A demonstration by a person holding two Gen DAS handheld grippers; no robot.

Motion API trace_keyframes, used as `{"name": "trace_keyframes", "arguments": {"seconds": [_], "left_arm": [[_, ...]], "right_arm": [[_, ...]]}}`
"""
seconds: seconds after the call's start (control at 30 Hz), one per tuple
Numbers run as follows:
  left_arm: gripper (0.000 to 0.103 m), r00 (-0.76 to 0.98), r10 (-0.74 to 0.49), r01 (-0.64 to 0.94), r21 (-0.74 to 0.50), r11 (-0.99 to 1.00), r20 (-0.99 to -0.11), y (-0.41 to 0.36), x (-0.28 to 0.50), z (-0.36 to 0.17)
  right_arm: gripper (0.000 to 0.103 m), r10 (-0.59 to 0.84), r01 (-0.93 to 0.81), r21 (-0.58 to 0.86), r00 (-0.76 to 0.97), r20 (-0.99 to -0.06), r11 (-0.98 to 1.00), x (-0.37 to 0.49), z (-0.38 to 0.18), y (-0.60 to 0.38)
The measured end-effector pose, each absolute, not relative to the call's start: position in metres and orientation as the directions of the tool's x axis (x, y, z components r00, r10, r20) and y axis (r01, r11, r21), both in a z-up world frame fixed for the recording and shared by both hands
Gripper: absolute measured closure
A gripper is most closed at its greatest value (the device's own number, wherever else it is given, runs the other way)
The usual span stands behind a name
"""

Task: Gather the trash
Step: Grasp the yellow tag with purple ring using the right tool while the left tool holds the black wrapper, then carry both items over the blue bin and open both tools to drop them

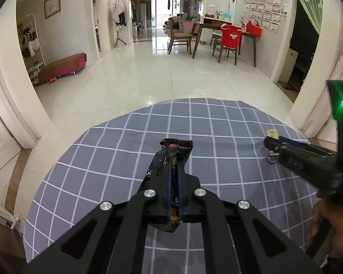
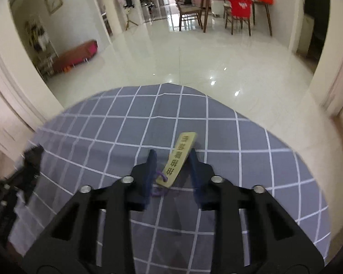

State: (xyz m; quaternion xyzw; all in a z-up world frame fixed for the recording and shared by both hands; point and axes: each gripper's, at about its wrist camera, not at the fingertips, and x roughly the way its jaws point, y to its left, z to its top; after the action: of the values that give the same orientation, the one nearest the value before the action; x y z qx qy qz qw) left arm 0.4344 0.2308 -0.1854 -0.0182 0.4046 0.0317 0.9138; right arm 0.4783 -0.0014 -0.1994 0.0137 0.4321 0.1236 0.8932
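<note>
grey checked cloth (image 1: 116, 150) covers the table in both views

left wrist: left gripper (image 1: 174, 171) is clamped tight on a dark wrapper (image 1: 171, 153), held off the cloth, crinkled top sticking out past the fingertips and the tail hanging out behind the pads. foil film looks light, soft and slippery, so a pinch across the flat middle as here seems safest, ends would likely slide out. right gripper (image 1: 271, 145) is off to the right over the cloth with a tag (image 1: 271, 133) at its tip, a hand (image 1: 317, 219) behind it

right wrist: right gripper (image 2: 173, 157) has jaws standing apart with a yellow tag (image 2: 179, 158) between them, pads not pressing on it from what i can see, frame is blurred. tag lies on the cloth near its far edge, purple loop (image 2: 159, 182) at the near end. looks like stiff light card, best gripped across its narrow width or by the loop
</note>
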Motion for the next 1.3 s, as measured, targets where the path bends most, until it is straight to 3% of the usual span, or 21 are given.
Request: {"name": "trace_keyframes", "arguments": {"seconds": [0.03,0.1,0.47,0.77,1.03,1.3], "left_arm": [[0.098,0.668,0.038,-0.064,-0.007,0.998,-0.743,0.228,0.435,-0.186],[0.098,0.668,0.023,-0.05,-0.014,0.999,-0.744,0.223,0.432,-0.184],[0.098,0.674,-0.101,0.049,-0.093,0.994,-0.732,0.182,0.381,-0.159],[0.098,0.674,-0.241,0.213,-0.129,0.969,-0.699,0.091,0.312,-0.13],[0.098,0.598,-0.387,0.412,-0.145,0.899,-0.701,-0.034,0.256,-0.136],[0.098,0.46,-0.478,0.57,-0.164,0.805,-0.749,-0.154,0.218,-0.183]], "right_arm": [[0.099,0.258,-0.227,0.149,0.588,-0.767,0.962,0.477,-0.2,-0.002],[0.101,0.29,-0.24,0.18,0.578,-0.763,0.954,0.47,-0.2,-0.004],[0.102,0.465,-0.301,0.355,0.589,-0.662,0.885,0.378,-0.164,-0.062],[0.102,0.506,-0.291,0.432,0.662,-0.553,0.853,0.271,-0.129,-0.154],[0.102,0.403,-0.163,0.45,0.758,-0.512,0.878,0.171,-0.136,-0.264],[0.101,0.231,0.066,0.454,0.791,-0.567,0.889,0.105,-0.18,-0.363]]}}
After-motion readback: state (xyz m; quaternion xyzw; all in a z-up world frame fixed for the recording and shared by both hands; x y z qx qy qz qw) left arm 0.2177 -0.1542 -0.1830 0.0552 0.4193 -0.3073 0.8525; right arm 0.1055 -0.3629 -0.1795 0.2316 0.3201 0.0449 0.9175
